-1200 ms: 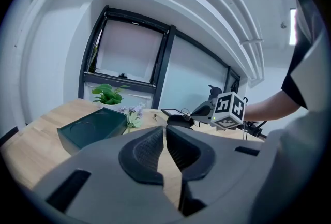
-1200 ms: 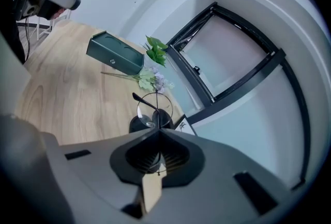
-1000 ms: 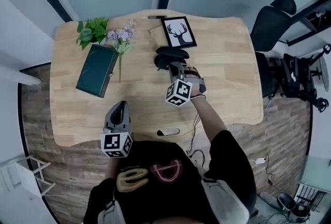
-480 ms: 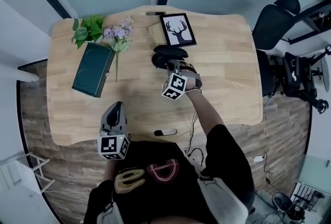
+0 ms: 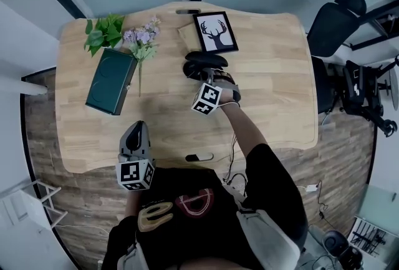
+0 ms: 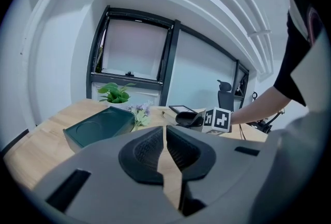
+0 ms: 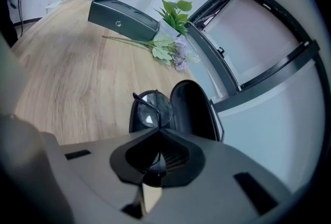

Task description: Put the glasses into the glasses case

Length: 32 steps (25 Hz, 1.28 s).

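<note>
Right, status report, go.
Right gripper shut on glasses, at the open glasses case. Left gripper shut, empty, near table edge. Nothing blocking the glasses case.

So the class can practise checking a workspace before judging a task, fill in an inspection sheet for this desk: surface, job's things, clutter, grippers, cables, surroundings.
Surface: light wooden table, wood-grain top.
Job's things: glasses held at the open black glasses case, not yet let go.
Clutter: dark green box, leafy sprig, lilac stem, framed deer picture, all at the far side.
Grippers: right gripper shut on the glasses' arm; left gripper jaws together, empty, near the front edge.
Cables: thin cable hanging below the right forearm.
Surroundings: black office chair, wood-plank floor.
</note>
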Tool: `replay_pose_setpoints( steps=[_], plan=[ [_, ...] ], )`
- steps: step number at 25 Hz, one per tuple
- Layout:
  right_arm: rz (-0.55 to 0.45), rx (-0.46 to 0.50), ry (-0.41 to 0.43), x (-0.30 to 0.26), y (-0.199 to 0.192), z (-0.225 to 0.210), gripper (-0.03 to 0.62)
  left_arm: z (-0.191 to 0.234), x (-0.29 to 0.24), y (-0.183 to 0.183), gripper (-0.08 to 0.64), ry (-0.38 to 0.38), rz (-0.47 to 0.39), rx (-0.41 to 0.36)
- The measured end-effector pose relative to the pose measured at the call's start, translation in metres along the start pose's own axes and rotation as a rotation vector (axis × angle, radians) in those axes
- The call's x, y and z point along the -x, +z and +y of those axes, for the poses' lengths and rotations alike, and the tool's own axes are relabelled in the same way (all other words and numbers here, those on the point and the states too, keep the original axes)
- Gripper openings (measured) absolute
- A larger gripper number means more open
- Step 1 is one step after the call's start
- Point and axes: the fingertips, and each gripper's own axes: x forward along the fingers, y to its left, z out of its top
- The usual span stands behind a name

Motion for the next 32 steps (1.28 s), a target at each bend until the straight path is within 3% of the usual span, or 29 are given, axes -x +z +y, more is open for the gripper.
replay_pose_setpoints(
  steps=[10, 23, 26, 32],
  plan=[
    [0.007, -0.019, 0.006, -0.009, -0.005, -0.002, 0.012, 0.007, 0.000, -0.009, 0.031, 0.026, 0.021, 0.003],
    [0.004, 0.024, -0.013, -0.012, -0.004, 0.000, 0.018, 0.012, 0.000, -0.020, 0.031, 0.051, 0.055, 0.000],
    [0.004, 0.016, -0.015, -0.013, -0.003, -0.001, 0.063, 0.012, 0.000, -0.020, 0.031, 0.050, 0.058, -0.003],
    [0.004, 0.003, -0.027, -0.013, -0.005, -0.002, 0.072, 0.014, -0.001, -0.022, 0.031, 0.051, 0.063, -0.002]
  ],
)
